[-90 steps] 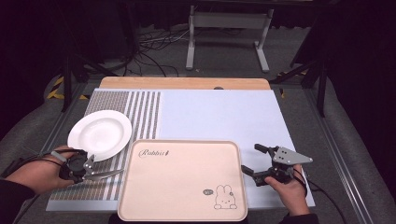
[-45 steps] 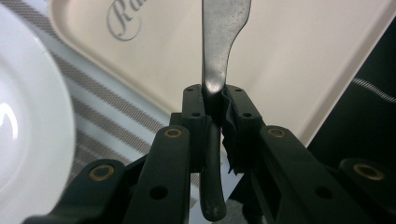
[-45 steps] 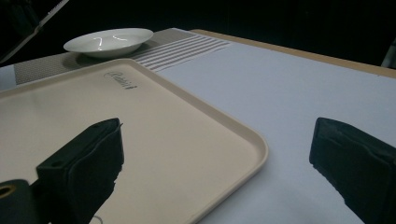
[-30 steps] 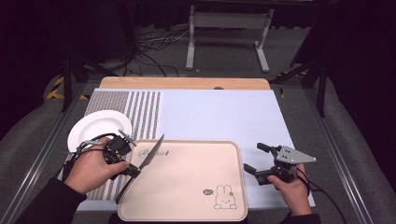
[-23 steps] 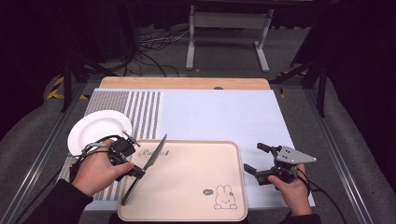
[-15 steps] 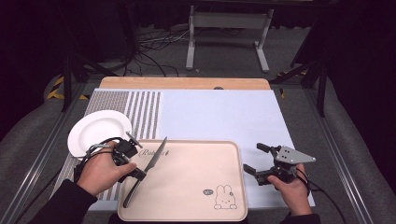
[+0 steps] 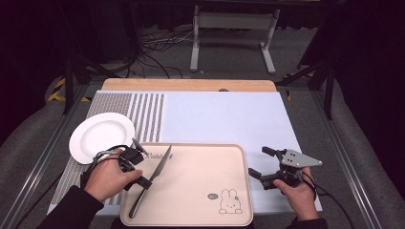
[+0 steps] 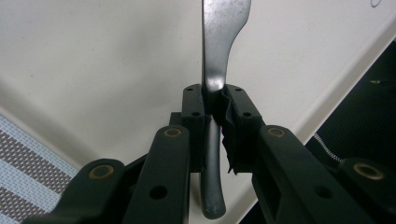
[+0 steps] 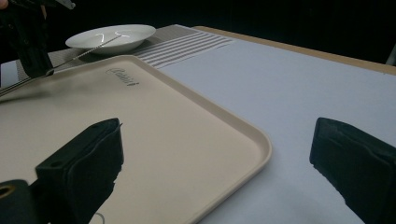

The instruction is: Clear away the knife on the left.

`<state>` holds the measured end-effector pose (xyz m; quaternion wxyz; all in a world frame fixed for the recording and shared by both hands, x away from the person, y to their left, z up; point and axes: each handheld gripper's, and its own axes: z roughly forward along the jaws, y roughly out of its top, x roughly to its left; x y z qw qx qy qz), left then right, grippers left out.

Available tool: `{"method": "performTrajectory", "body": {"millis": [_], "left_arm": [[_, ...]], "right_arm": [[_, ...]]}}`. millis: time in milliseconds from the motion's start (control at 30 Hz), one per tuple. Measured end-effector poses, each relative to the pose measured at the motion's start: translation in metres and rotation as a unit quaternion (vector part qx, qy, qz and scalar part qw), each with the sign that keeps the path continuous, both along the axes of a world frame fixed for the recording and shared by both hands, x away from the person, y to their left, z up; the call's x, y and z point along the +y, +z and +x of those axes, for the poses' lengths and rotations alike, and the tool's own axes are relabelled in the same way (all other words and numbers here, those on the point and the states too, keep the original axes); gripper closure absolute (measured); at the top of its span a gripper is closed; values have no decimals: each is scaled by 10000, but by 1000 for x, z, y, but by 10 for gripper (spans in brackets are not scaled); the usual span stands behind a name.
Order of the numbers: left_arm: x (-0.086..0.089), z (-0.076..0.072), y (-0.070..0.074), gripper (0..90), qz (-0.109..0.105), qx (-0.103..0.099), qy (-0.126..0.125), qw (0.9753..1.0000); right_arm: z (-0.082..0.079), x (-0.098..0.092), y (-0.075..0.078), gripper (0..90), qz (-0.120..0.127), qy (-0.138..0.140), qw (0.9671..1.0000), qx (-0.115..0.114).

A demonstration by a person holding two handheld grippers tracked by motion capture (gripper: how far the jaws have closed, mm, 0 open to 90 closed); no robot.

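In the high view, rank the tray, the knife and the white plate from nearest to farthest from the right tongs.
From the right tongs:
1. Tray, right beside them, to their left.
2. Knife, over the tray's left part, held in the left tongs.
3. White plate, far left on the striped mat.

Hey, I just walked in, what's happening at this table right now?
A person is working at the table with a gripper in each hand. The left gripper is shut on a knife, holding it over the left part of a beige tray; whether the knife touches the tray cannot be told. The right gripper is open and holds nothing, beside the tray's right edge over the pale mat. A white plate sits on the striped mat, left of the tray.
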<state>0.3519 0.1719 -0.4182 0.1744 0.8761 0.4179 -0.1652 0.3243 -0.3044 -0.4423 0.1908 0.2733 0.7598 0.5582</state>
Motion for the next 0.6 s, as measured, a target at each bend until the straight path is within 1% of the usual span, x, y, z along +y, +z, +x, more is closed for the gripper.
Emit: {"method": "performTrajectory", "body": {"millis": [33,167,233,267,333,367,500,567,600], "left_arm": [[0,0,-2,798,-3,3,71,10000],[1,1,-8,798,-14,105,82,9999],[1,1,-9,798,-24,89,74,9999],[1,1,-11,798,-60,107,109,9999],[2,2,-12,798,-72,122,98,9999],[3,2,-13,798,-92,130,148,9998],[5,2,-17,798,-74,155,233,9996],[5,2,-18,797,-63,162,234,9996],[5,2,-19,797,-13,167,194,9997]], "right_arm": [[0,0,0,33,1,1,10000,-3],[0,0,0,33,7,-1,10000,0],[0,0,0,33,5,0,10000,3],[0,0,0,33,1,3,10000,3],[0,0,0,33,-9,10,10000,1],[0,0,0,33,-9,12,10000,4],[0,0,0,32,-5,3,10000,5],[0,0,0,32,-13,5,10000,7],[0,0,0,32,-13,5,10000,7]]}}
